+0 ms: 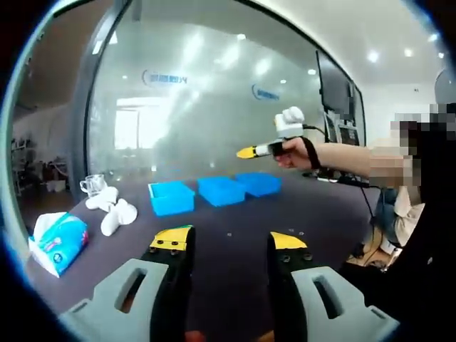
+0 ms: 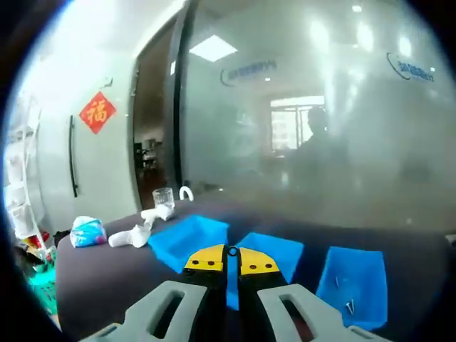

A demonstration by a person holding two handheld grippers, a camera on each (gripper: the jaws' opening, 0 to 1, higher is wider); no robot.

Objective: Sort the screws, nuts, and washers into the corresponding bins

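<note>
Your right gripper (image 2: 231, 266) has its jaws pinched nearly together, and a tiny dark ring, probably a nut (image 2: 232, 251) or washer, shows at the tips. It's too small to name for sure. The gripper hangs in the air over the three blue bins. Beneath the tips sits the middle bin (image 2: 274, 258); the left bin (image 2: 187, 239) is just beside it, and the right bin (image 2: 354, 282) holds a couple of small screws (image 2: 349, 306).

Your left gripper (image 1: 229, 241) has its jaws wide apart, holding nothing, low over the dark table (image 1: 235, 214). A few small loose parts (image 1: 296, 232) lie on the table just past its tips.

In the left gripper view your right gripper is up high, well above the bins, held in your hand (image 1: 293, 152).

My read of the step: you're carrying one picked part to its bin. Next you'd need to decide what the part is, lower over the matching bin, and part the jaws. Screws seem to go in the right bin, so a ring would go elsewhere. Then go back for the loose parts.

Off to the side are a tissue pack (image 1: 58, 242), white crumpled items (image 1: 112, 210) and a glass cup (image 1: 92, 184).
</note>
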